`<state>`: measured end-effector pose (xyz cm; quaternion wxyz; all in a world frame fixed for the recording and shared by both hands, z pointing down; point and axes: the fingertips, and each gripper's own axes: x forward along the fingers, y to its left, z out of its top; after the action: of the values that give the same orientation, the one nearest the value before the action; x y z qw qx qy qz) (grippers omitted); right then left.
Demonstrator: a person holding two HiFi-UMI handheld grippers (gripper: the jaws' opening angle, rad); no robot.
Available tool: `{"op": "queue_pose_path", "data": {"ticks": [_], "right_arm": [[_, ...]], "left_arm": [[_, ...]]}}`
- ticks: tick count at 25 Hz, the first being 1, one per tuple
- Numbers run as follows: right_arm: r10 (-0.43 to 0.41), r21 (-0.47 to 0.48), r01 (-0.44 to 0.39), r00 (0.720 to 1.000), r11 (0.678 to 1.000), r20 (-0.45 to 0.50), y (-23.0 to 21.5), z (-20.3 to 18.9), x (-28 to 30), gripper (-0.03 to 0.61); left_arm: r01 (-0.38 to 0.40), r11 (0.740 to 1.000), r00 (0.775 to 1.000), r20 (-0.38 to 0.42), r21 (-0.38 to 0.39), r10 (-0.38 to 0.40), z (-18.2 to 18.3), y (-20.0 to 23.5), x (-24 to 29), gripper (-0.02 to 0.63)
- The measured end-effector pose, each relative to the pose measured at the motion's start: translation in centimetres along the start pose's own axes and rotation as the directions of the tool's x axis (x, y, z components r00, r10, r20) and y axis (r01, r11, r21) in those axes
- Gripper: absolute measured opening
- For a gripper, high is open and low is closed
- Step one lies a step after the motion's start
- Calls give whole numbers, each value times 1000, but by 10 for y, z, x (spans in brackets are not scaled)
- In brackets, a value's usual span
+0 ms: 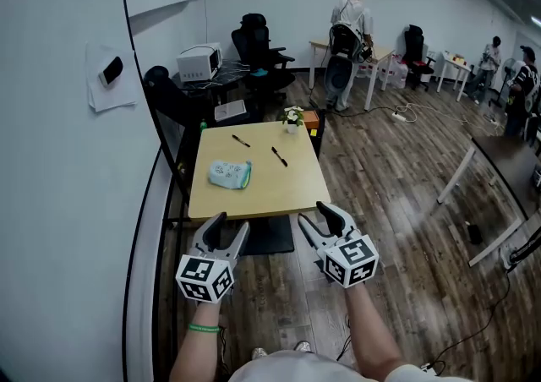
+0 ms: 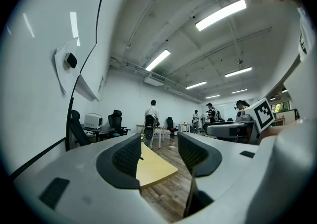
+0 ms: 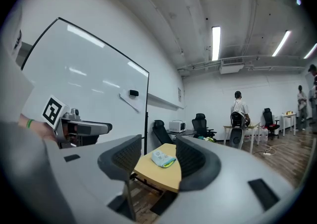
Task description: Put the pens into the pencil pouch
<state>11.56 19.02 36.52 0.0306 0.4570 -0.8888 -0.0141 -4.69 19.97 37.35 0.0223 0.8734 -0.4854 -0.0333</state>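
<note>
**Head view.** The left tool [image 1: 230, 228] and the right tool [image 1: 316, 216] are held level, short of the near edge of the tabletop [image 1: 254, 196]. Both are released, w/ nothing btwn the jaws. Counted on the tabletop:
- Pens ×2: the left pen [image 1: 241, 141] and the right pen [image 1: 279, 156], lying apart on the far half.
- Pencil pouch [image 1: 230, 174] ×1: light-coloured, on the left half, nearer than both pens and touching neither.
- Flower pot [image 1: 292, 118] ×1: small, set at the far edge.

**Left gripper view.** The jaws are seen spread, w/ only a corner of the tabletop [image 2: 154, 169] in the gap. Nothing is gripped.

**Right gripper view.** The jaws are likewise spread. The pencil pouch [image 3: 162, 158] is framed btwn them but lies well ahead, untouched. Whether it is unzipped cannot be told.

**Step in hand (judged).** Approach; no pen is picked up yet. For the next move, both tools must be brought over the tabletop. The pouch is then to be steadied or opened w/ one tool, and a pen pinched across its thin barrel w/ the other.
</note>
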Motion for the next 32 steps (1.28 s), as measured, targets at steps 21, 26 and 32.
{"op": "queue_pose_path", "data": {"ticks": [21, 26, 32], "right_arm": [[3, 0, -3, 1000, 1000, 7, -38, -1, 13, 424], [22, 13, -22, 1000, 1000, 8, -52, -5, 18, 410], [43, 22, -43, 999, 999, 2, -72, -13, 38, 399]], "left_arm": [[21, 999, 1000, -2, 48, -21, 4, -13, 36, 345], [-5, 999, 1000, -9, 41, 5, 0, -15, 51, 345], [-12, 999, 1000, -14, 40, 12, -6, -12, 80, 344]]}}
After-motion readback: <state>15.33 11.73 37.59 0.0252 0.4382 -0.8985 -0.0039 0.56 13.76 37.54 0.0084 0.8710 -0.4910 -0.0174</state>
